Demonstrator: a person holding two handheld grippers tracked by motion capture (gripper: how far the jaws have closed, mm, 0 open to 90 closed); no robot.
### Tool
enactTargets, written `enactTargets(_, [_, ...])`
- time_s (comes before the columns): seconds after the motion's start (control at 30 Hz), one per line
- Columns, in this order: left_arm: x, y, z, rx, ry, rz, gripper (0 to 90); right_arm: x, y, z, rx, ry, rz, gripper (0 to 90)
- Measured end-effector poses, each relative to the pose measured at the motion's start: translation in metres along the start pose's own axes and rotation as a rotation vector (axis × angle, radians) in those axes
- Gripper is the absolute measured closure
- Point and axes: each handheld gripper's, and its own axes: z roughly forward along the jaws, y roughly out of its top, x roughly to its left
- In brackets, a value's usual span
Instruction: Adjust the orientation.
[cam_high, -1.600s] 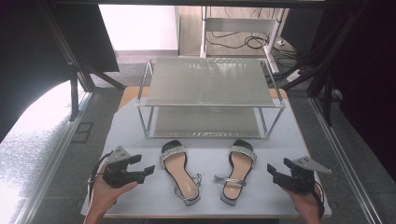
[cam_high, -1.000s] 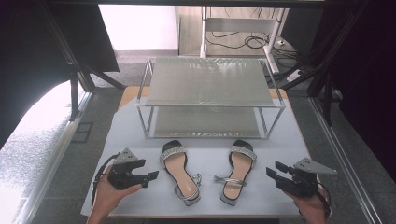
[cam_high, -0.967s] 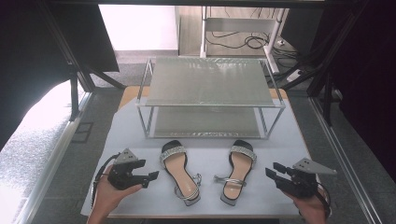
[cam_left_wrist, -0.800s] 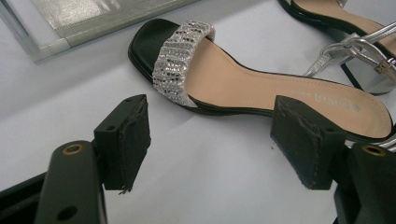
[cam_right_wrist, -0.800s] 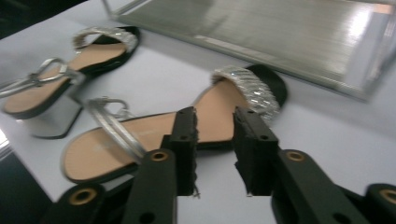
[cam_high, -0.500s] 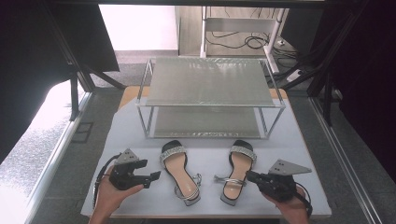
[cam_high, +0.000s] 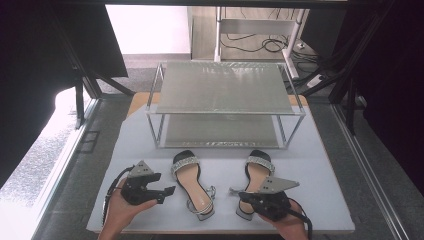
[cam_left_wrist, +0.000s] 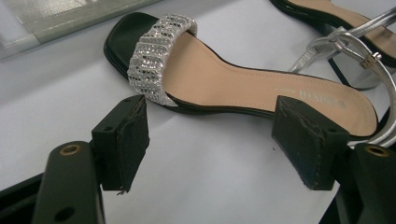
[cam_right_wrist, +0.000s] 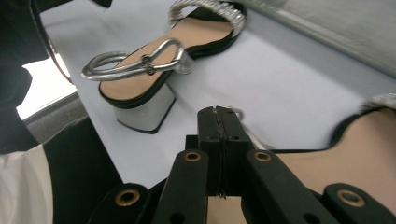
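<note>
Taking the two-tier shoe rack (cam_high: 225, 107) as our landmark, both sandals lie on the desk (cam_high: 320, 165) just in front of it, toes toward it. Our right gripper (cam_high: 239, 192), jaws pressed together, has pinched the right sandal (cam_high: 256, 172) by its silver ankle strap (cam_right_wrist: 236, 112), so lifting falls to it. Our left gripper (cam_high: 169, 190) waits wide open, empty, left of the left sandal (cam_high: 192, 182).

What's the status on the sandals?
Left hand-held gripper open beside left sandal. Right hand-held gripper shut over right sandal, strap grip unclear. Rack behind, nothing blocking.
</note>
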Motion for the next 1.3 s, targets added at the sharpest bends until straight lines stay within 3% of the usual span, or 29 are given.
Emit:
enactTargets(0.13, [0.000, 0.000, 0.000, -0.005, 0.008, -0.007, 27.3, 0.010, 0.001, 0.013, 0.025, 0.047, -0.022, 89.0])
enactTargets(0.23, [-0.001, 0.000, 0.000, -0.001, 0.002, -0.002, 27.4, 0.023, 0.003, 0.031, 0.068, 0.079, -0.065, 89.1])
enactTargets(0.5, [-0.003, 0.001, -0.002, -0.025, 0.008, 0.004, 28.1, 0.045, 0.003, 0.052, 0.125, 0.087, -0.128, 89.2])
enactTargets(0.73, [-0.002, 0.000, -0.003, -0.026, 0.006, 0.004, 28.1, 0.049, 0.002, 0.059, 0.137, 0.079, -0.138, 89.2])
enactTargets(0.97, [-0.001, 0.000, -0.003, -0.026, 0.011, 0.001, 28.1, 0.038, 0.005, 0.055, 0.119, 0.044, -0.106, 89.3])
enactTargets(1.1, [-0.002, 0.000, -0.001, -0.018, 0.010, 0.007, 28.0, 0.045, 0.006, 0.063, 0.134, 0.049, -0.121, 89.3])
enactTargets(1.3, [-0.001, 0.000, -0.004, -0.018, 0.014, 0.006, 27.9, 0.060, 0.010, 0.072, 0.138, 0.102, -0.144, 89.3])
